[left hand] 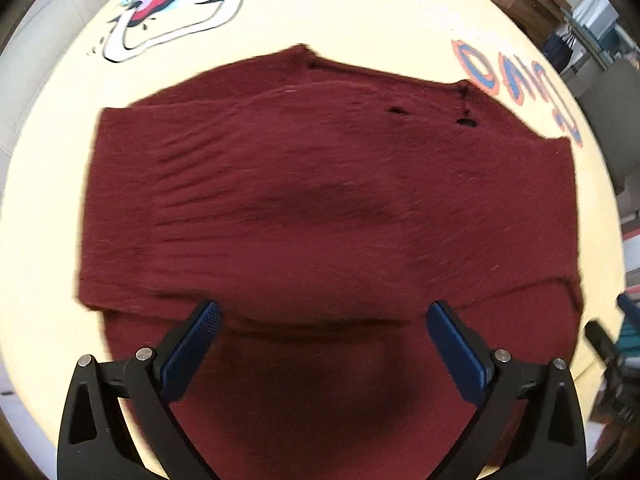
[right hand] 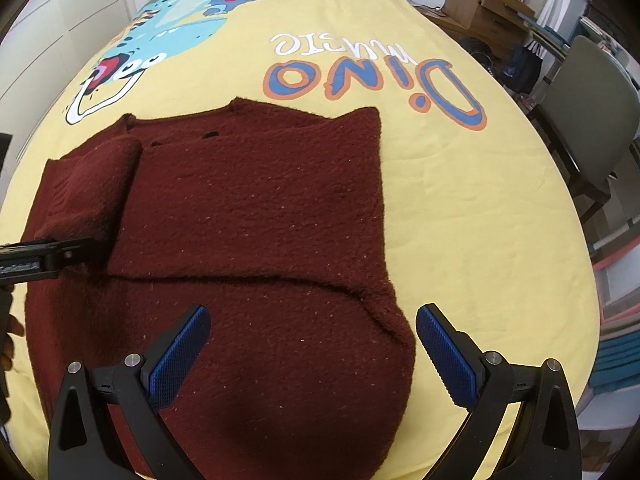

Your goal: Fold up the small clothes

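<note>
A dark red knitted garment (left hand: 320,208) lies partly folded on a yellow dinosaur-print cloth (left hand: 360,20). It also shows in the right wrist view (right hand: 256,208), with a folded flap on top and a sleeve laid over at the left. My left gripper (left hand: 323,318) is open and empty, just above the flap's near edge. My right gripper (right hand: 313,322) is open and empty over the garment's near right part. The left gripper's black body shows in the right wrist view (right hand: 44,258) at the garment's left edge.
The yellow cloth (right hand: 460,200) covers the table, printed with "Dino music" (right hand: 372,76) and a cartoon dinosaur (right hand: 172,28). A grey chair (right hand: 592,120) stands at the right. Cardboard boxes (right hand: 480,0) and shelves stand at the back right.
</note>
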Demonstrator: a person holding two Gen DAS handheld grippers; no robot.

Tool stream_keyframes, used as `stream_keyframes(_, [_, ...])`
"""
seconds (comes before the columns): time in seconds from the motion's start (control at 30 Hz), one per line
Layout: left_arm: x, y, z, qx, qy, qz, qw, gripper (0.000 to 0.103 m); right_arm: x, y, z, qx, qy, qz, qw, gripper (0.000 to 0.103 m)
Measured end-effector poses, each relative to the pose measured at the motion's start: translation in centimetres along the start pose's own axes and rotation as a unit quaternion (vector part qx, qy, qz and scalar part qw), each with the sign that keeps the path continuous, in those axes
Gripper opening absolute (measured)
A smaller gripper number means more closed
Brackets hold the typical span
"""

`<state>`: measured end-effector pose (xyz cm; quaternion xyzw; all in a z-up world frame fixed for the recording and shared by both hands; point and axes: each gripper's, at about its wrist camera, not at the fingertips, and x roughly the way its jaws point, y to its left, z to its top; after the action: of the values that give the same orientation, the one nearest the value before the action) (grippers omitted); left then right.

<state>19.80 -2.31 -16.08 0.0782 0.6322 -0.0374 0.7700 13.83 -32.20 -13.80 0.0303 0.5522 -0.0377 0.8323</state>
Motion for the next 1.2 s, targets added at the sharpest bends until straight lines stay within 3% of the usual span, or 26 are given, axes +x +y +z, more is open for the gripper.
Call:
stream_keyframes(0.2, [-1.9,4.7,-1.0,0.006,-0.016,0.041,0.999,0.102,-0.1,0.8,-0.2,-0.006,0.001,0.002,1.0,0.102])
stream_keyframes(0.43, [-0.9,12.1,-2.6,-0.043,-0.016,0.059,0.9972,0.101,0.0,2.0,0.0,-0.016,0.003,0.001,1.0,0.102])
stream_keyframes(0.67, [2.1,13.6,-2.9,-0.059,-0.033,0.051,0.9964,0.099,0.7,3.8,0.1,-0.036,0.011,-0.003,0.999,0.102])
stream_keyframes(0.8, [4.0,13.4,-1.9,-0.056,-0.026,0.036,0.9975,0.077,1.0,4.7,0.4,-0.047,0.014,-0.009,0.999,0.102])
stream_keyframes(0.9, [4.8,13.0,-1.2,-0.046,-0.03,0.031,0.998,0.075,1.1,5.7,0.9,-0.053,0.011,-0.004,0.999,0.102])
stream_keyframes(0.97, [4.8,12.9,-1.2,-0.038,-0.034,0.026,0.9984,0.069,1.1,6.8,1.6,-0.062,0.006,0.002,0.998,0.102])
stream_keyframes(1.07, [4.7,12.7,-0.9,-0.026,-0.042,0.011,0.9987,0.045,1.0,9.2,2.7,-0.081,-0.002,0.013,0.997,0.102])
stream_keyframes(1.13, [4.5,12.7,-0.7,-0.027,-0.042,-0.011,0.9987,0.016,0.9,11.1,3.6,-0.097,-0.008,0.022,0.995,0.102])
stream_keyframes(1.2, [4.8,12.6,-0.1,-0.034,-0.034,-0.028,0.9985,0.013,0.7,13.4,4.6,-0.119,-0.015,0.034,0.992,0.102])
